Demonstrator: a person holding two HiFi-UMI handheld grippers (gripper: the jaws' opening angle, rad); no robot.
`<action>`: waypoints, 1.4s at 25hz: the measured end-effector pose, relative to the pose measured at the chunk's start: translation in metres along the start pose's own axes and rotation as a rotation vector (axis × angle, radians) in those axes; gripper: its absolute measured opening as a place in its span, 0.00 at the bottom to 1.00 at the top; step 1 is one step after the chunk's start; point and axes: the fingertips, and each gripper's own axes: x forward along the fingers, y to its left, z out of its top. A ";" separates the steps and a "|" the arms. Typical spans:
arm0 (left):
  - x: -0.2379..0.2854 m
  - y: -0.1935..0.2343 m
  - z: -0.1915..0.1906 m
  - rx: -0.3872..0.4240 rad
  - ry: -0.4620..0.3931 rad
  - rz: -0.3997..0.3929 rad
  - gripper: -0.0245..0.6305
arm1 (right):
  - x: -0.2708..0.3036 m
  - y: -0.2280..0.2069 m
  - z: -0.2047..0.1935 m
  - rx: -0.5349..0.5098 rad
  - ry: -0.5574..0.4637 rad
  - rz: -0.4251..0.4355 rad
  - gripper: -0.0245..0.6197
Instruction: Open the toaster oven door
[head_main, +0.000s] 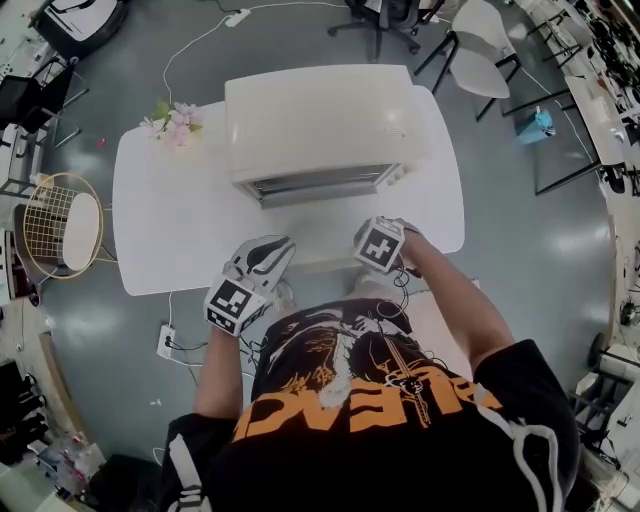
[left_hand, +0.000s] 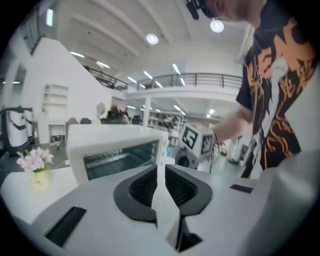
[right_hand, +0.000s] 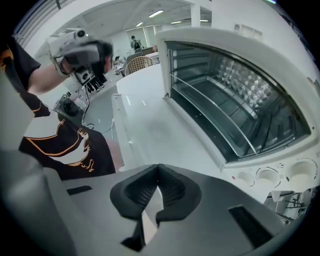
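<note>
Going left to right: there's a round wire basket (head_main: 45, 222) on the floor way off to the left of the toaster oven (head_main: 320, 115), past the edge of the white table (head_main: 150, 230). A little bunch of pink flowers (head_main: 175, 122) sits on the table just off the oven's back left corner.

The left gripper (left_hand: 159, 175) hangs out in front of the oven and to its left, at the table's near edge. Its jaws are pressed together at the tips with nothing between them.

The oven itself sits mid-table towards the far side. Its door (right_hand: 150, 127) is already down, lying flat out the front toward the person. From the right gripper view you can see right inside, with the wire rack (right_hand: 215, 125) in there and the knobs (right_hand: 267, 175) along the oven's right-hand end.

The right gripper (right_hand: 156, 187) is by the front right corner of the dropped door. Jaws closed up too, tips meeting, holding nothing. Can't say if it's actually touching the door.
</note>
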 end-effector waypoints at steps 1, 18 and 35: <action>-0.007 0.006 0.016 -0.033 -0.081 0.052 0.14 | 0.004 0.002 -0.002 -0.002 0.012 0.010 0.06; -0.022 -0.011 0.091 -0.076 -0.351 0.262 0.13 | 0.078 0.017 -0.039 0.043 0.093 0.017 0.06; -0.031 -0.005 0.098 -0.024 -0.347 0.275 0.13 | 0.008 -0.030 0.023 0.184 -0.424 -0.268 0.06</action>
